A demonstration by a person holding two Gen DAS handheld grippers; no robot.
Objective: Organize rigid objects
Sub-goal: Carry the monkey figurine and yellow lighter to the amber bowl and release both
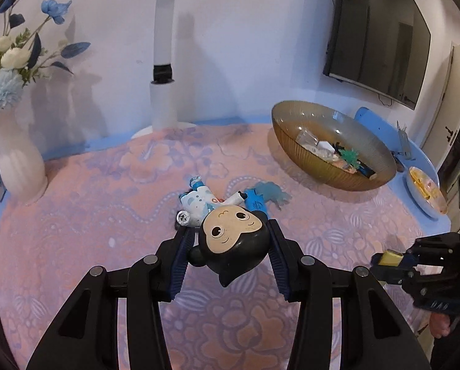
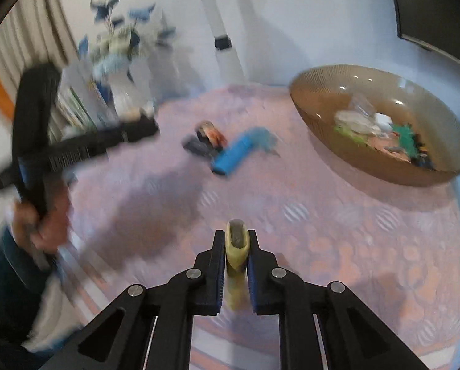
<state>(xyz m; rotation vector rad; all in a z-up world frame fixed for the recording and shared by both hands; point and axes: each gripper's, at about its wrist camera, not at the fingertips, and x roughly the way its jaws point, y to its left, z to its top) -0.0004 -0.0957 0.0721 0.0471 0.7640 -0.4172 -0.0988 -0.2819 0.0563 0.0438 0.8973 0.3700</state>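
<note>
Left tool [image 1: 230, 240], at the bottom centre of the left wrist view, grips a cartoon figurine [image 1: 230, 234] by its big black head, blue pads pressed on either side. Its long axis runs away from the camera: the head sits nearest, face up, and the white-and-blue body points toward the upper left, above the pink floral cloth [image 1: 106, 215] covering the desk.

Right tool [image 2: 236, 240], at the bottom centre of its own view, is closed narrowly on a slim pale-yellow piece [image 2: 236, 256], which stands lengthwise between the pads with its rounded end pointing away, past the fingertips.

Beyond, mid-frame, a blue toy [image 2: 233, 154] lies on the cloth, slanting from lower left to upper right, just beside a small dark toy [image 2: 207, 140] too blurred to name. Farther right rests an amber glass bowl [image 1: 291, 129] holding assorted small items. At far left stands a white vase [image 1: 17, 160] of blue and white flowers.
</note>
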